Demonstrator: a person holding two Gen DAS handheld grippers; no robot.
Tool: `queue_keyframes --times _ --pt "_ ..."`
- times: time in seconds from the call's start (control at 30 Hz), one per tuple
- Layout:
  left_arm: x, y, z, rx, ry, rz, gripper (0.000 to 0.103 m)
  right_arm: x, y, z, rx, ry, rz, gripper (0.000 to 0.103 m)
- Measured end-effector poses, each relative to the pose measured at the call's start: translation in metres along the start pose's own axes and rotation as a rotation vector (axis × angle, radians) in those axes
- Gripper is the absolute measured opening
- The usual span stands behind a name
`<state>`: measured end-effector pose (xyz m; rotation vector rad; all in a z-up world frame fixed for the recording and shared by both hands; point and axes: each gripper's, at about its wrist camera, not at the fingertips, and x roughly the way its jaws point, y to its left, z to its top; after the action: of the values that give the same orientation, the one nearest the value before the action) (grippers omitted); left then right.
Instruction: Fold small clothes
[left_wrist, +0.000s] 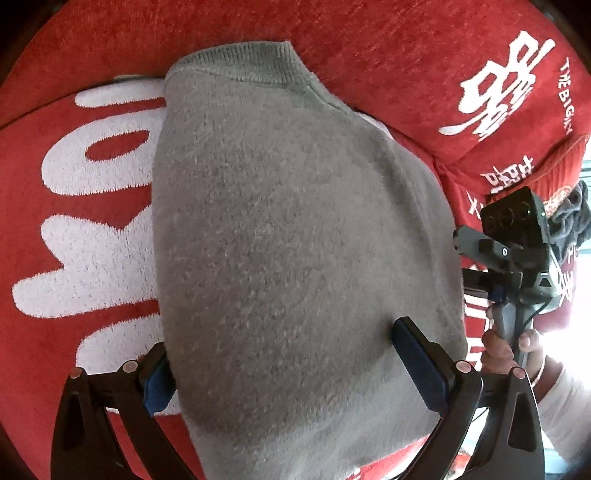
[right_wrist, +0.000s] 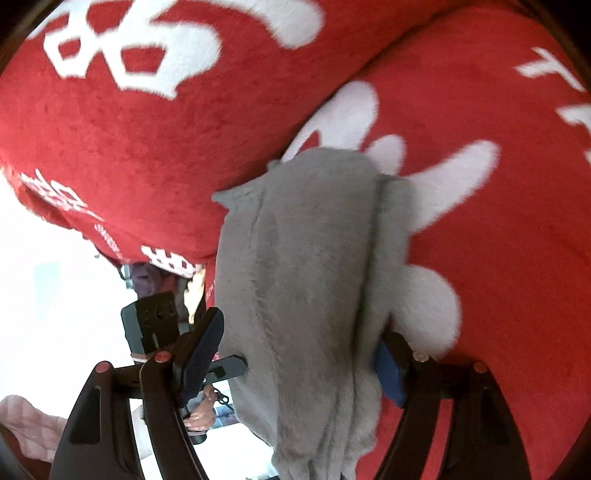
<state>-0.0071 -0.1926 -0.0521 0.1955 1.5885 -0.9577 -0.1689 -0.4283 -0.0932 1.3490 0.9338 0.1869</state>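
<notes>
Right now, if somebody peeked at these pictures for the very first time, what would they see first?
First, the fuzzy grey sweater, filling the middle of both views, its ribbed collar at the far end. Next, the bright red blanket with big white letters, spread underneath and all around it. Then the black grippers: the left gripper and the right gripper each have wide-spread, blue-padded fingers with the sweater between them.

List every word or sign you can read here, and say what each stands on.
"THE BIG": small white print on the red blanket, upper right in the left wrist view; its ending is too small to read.
Large white Chinese characters on the same blanket: shapes clear, not transcribed.
Grey sweater: no text.
</notes>
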Motion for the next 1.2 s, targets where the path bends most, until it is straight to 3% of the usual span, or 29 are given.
queue_keyframes --times 0.1,0.17,0.2,0.23,0.33,0.53,0.73,1.03,1.2 --pt "0.001 -0.002 -0.001 -0.008 -0.009 0.003 0.1 0.007 0.003 0.002 0.015 -0.003 -0.019 0.077" --pt "-0.006 0.002 -0.002 -0.036 -0.038 0.018 0.086 0.008 0.0 0.002 0.056 0.005 -0.068 0.059" --pt "-0.012 0.005 -0.003 -0.047 -0.054 0.002 0.077 0.009 -0.002 0.001 0.074 0.011 -0.075 0.04" --pt "-0.017 0.006 -0.005 -0.049 -0.068 -0.012 0.067 0.005 -0.003 -0.002 0.08 -0.001 -0.072 0.037" --pt "-0.032 0.006 -0.011 -0.004 -0.093 -0.042 0.052 0.0 0.011 -0.008 0.065 -0.026 -0.054 0.033" --pt "-0.06 0.005 -0.02 0.002 -0.117 -0.115 0.05 -0.004 0.044 -0.024 0.069 -0.034 0.008 0.032" --pt "-0.111 0.012 -0.044 0.027 -0.165 -0.13 0.05 -0.005 0.085 -0.044 0.038 -0.03 0.044 0.032" --pt "-0.164 0.063 -0.099 0.021 -0.176 -0.03 0.05 0.049 0.139 -0.087 0.017 0.044 0.095 0.032" --pt "-0.156 0.103 -0.121 -0.022 -0.167 0.03 0.05 0.098 0.135 -0.105 0.049 0.099 0.091 0.032"
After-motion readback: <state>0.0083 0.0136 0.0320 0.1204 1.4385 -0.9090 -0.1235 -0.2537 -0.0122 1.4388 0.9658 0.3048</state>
